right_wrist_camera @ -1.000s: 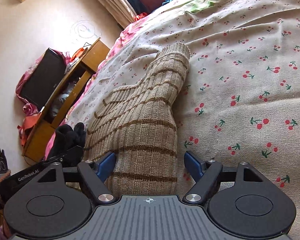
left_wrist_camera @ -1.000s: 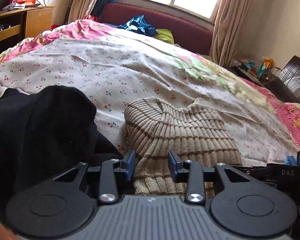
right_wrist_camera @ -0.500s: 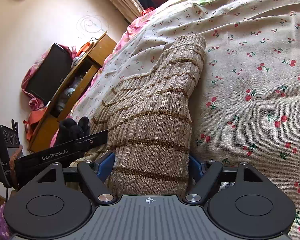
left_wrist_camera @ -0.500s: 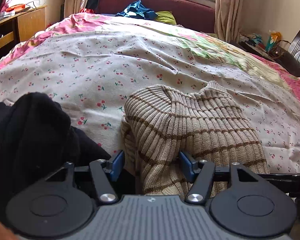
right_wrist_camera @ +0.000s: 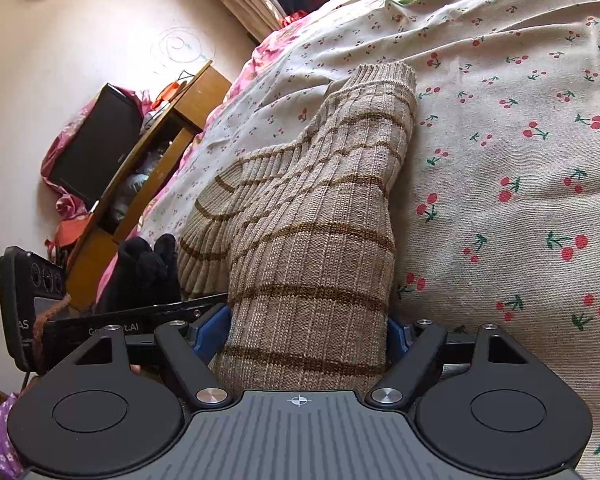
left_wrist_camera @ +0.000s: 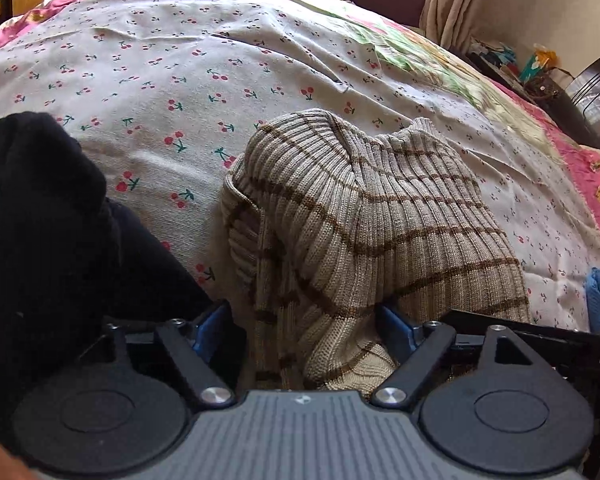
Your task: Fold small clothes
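Both grippers now straddle the sweater's near edge.
Left gripper point(left_wrist_camera: 304, 326) and right gripper point(right_wrist_camera: 306, 330), spread wide, have advanced around the sweater point(left_wrist_camera: 364, 216) on the bed point(left_wrist_camera: 180, 72); pinching comes next.

Beige ribbed sweater with brown stripes point(left_wrist_camera: 372, 216) bunched at centre on the bed point(left_wrist_camera: 228, 52), its near hem gathered between the jaws of the left gripper point(left_wrist_camera: 306, 326) at 6 o'clock, blue pads wide apart, touching knit on the right side. Black garment point(left_wrist_camera: 48, 220) heaped at 9 o'clock. Curtain point(left_wrist_camera: 452, 4) at 1 o'clock, cluttered nightstand point(left_wrist_camera: 540, 76) at 2 o'clock.
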Action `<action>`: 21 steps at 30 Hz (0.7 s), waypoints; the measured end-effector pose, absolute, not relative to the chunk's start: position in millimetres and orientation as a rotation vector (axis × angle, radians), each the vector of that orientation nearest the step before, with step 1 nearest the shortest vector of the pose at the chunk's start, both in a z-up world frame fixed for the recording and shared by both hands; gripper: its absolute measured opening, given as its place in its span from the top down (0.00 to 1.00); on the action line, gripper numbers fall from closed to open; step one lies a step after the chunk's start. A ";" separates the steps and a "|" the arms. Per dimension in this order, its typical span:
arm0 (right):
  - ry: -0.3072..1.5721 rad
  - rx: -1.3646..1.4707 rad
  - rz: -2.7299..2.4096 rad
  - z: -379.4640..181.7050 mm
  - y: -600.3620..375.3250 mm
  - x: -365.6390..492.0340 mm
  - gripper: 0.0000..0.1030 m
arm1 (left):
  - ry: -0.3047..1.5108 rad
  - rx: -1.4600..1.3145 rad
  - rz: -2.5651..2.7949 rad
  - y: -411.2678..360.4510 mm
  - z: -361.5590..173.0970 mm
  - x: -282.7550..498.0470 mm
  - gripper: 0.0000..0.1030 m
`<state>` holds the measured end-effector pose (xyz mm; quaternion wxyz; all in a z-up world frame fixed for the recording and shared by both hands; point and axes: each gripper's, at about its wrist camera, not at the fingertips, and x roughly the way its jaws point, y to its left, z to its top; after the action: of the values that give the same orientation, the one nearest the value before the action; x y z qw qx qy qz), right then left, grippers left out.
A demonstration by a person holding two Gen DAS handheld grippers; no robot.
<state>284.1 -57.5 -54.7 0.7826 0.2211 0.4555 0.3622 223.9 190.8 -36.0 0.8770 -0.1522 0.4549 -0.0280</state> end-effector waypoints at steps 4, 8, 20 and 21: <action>0.977 0.430 0.766 -49.3 -46.1 281.5 0.26 | 0.896 -0.315 -0.006 191.9 -23.3 207.9 0.15; 0.968 0.422 0.803 -52.6 -55.0 277.9 0.28 | 0.912 -0.344 -0.009 190.4 -35.8 212.0 0.07; 0.966 0.508 0.779 -37.3 -69.1 273.3 0.60 | 0.861 -0.497 -0.193 170.3 -29.2 194.0 0.35; 0.956 0.500 0.788 -32.4 -72.8 269.1 0.60 | 0.858 -0.535 -0.231 163.9 -26.0 190.6 0.41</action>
<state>269.1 -72.8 -32.4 0.7851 0.2318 0.4431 0.3655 190.6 163.9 -26.0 0.8685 -0.2555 0.4101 -0.1104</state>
